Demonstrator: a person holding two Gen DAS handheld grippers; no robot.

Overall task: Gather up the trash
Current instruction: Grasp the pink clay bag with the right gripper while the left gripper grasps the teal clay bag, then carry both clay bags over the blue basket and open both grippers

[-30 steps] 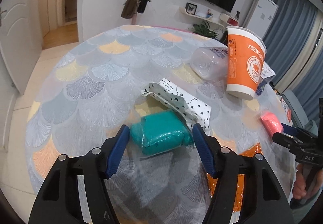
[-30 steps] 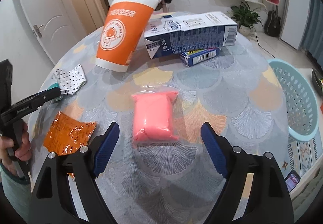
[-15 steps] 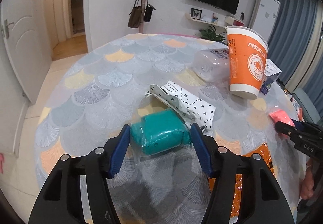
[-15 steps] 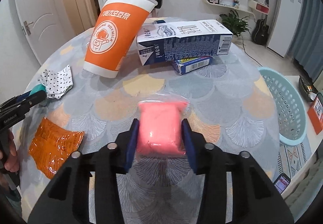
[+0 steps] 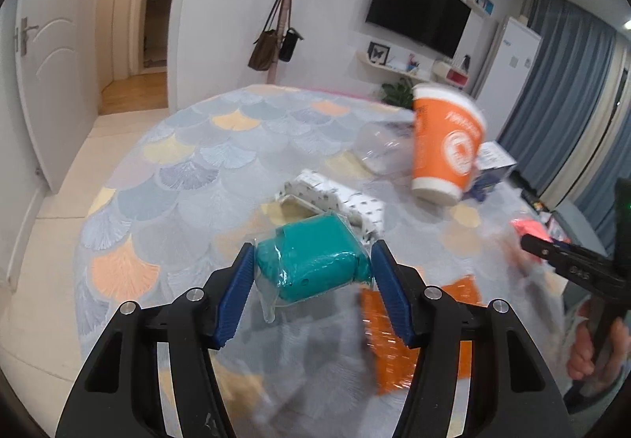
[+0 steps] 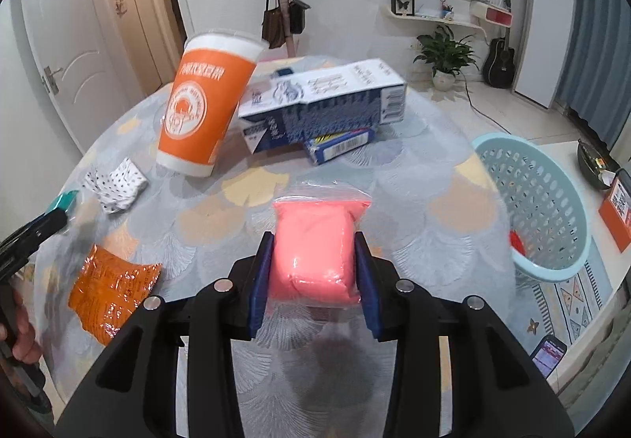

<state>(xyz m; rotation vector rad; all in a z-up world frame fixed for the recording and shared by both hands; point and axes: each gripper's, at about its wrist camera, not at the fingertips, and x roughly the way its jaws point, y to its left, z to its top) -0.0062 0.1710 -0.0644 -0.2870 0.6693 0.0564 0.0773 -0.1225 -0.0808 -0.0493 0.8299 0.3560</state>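
My left gripper is shut on a teal packet in clear wrap and holds it lifted above the round table. My right gripper is shut on a pink packet in clear wrap, also lifted off the table. A light blue basket stands on the floor right of the table with something red inside. The right gripper shows at the right edge of the left wrist view.
On the table stand an orange paper cup, a blue-white carton over a small blue box, a dotted wrapper, an orange foil bag and a clear plastic container. A phone lies on the floor.
Both grippers closed on their packets, the right from wide open, and lifted them off the table. The views have risen.
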